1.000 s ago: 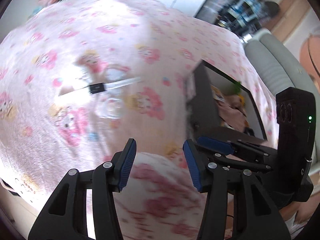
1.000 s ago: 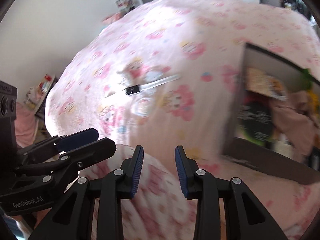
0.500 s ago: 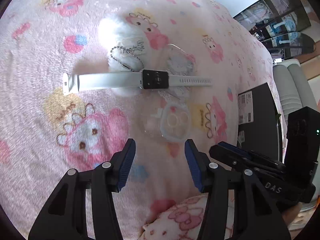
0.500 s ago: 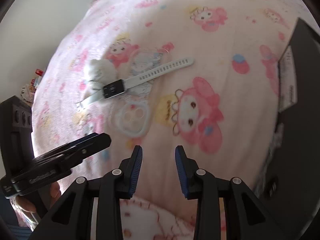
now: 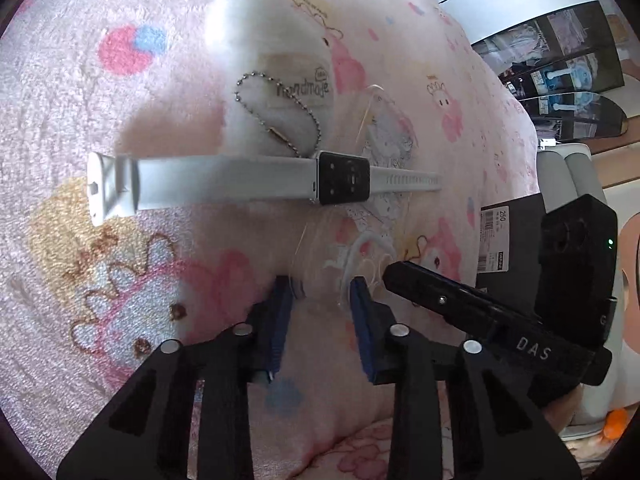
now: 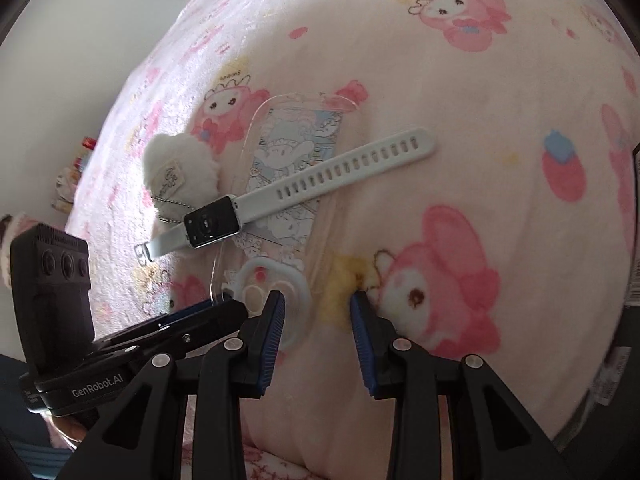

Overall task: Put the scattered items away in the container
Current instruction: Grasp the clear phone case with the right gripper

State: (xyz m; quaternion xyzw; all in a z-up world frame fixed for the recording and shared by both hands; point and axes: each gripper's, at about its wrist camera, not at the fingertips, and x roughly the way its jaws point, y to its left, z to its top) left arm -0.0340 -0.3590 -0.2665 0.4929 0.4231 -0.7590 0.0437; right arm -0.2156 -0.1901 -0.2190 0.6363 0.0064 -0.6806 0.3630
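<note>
A white-strapped smartwatch (image 5: 280,178) (image 6: 280,196) lies across a clear phone case (image 6: 288,184) with a cartoon print and a white fluffy keychain (image 5: 272,68) (image 6: 180,168) on the pink blanket. My left gripper (image 5: 322,292) is open, its fingertips pressed to the blanket at the near end of the clear case (image 5: 360,256). My right gripper (image 6: 318,306) is open just right of the case's camera ring (image 6: 276,288), empty. The black container's (image 5: 508,236) corner shows at the right.
The pink cartoon-print blanket (image 6: 460,120) covers the whole bed. The black box edge (image 6: 628,320) lies at the far right of the right wrist view. A grey cushion and dark shelves (image 5: 560,76) stand beyond the bed. A wall is at the left.
Both grippers have moved down and closer to the items. The left gripper now reaches the near end of the clear case; the right sits beside it.
</note>
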